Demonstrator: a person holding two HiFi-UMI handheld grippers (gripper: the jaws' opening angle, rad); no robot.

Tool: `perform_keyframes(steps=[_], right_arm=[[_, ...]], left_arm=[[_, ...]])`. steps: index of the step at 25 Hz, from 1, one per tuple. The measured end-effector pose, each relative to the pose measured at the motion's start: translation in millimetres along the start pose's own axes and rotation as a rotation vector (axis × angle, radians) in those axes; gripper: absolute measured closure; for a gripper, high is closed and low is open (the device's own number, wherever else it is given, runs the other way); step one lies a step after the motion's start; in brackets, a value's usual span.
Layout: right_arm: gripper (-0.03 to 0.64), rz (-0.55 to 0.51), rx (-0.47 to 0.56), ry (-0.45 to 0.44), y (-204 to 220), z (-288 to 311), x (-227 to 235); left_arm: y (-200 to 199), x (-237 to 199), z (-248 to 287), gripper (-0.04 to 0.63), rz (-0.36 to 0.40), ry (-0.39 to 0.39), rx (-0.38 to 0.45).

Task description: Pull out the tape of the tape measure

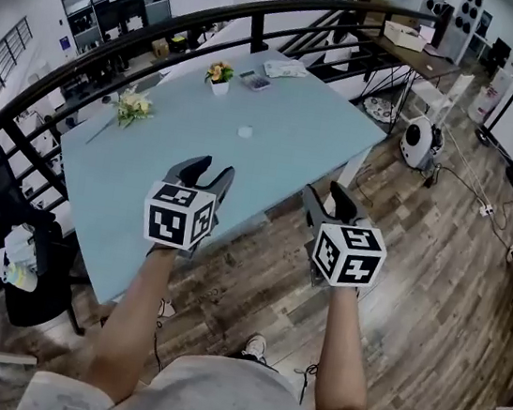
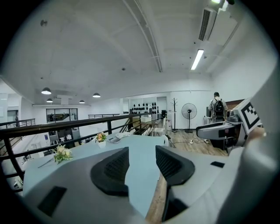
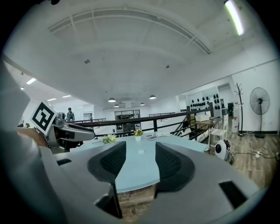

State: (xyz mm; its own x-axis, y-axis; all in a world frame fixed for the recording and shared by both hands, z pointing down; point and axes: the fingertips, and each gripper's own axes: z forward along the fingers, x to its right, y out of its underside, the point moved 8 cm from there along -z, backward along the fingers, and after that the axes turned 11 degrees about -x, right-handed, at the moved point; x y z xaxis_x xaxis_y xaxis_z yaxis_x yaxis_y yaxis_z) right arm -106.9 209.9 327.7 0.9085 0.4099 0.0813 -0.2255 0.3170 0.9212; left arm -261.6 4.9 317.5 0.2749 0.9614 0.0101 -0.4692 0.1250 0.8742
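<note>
Head view shows a small round white disc lying alone near the middle of the light blue surface. It is too small to tell whether it is the tape measure. Neither tool touches it.

The left tongs hover above the near part of the surface. Their pads stand wide apart, with only the bare surface showing between them. The right tongs hang just short of the surface's near edge, above the wooden floor. They gape wide too, and nothing is between the pads.

At the far end of the surface stands a white pot of flowers, with a dark flat object and some papers beside it. A loose bunch of flowers lies at the surface's far left corner. A dark railing curves behind the surface.
</note>
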Motion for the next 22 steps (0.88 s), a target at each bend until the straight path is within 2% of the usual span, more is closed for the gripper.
perform_keyframes(steps=[12, 22], right_arm=[[0.423, 0.0, -0.012, -0.04, -6.5, 22.2, 43.0], [0.423, 0.006, -0.017, -0.064, -13.4, 41.5, 56.6]], left_arm=[[-14.0, 10.6, 34.2, 0.396, -0.009, -0.051, -0.008], [-16.6, 5.6, 56.4, 0.394, -0.015, -0.068, -0.021]])
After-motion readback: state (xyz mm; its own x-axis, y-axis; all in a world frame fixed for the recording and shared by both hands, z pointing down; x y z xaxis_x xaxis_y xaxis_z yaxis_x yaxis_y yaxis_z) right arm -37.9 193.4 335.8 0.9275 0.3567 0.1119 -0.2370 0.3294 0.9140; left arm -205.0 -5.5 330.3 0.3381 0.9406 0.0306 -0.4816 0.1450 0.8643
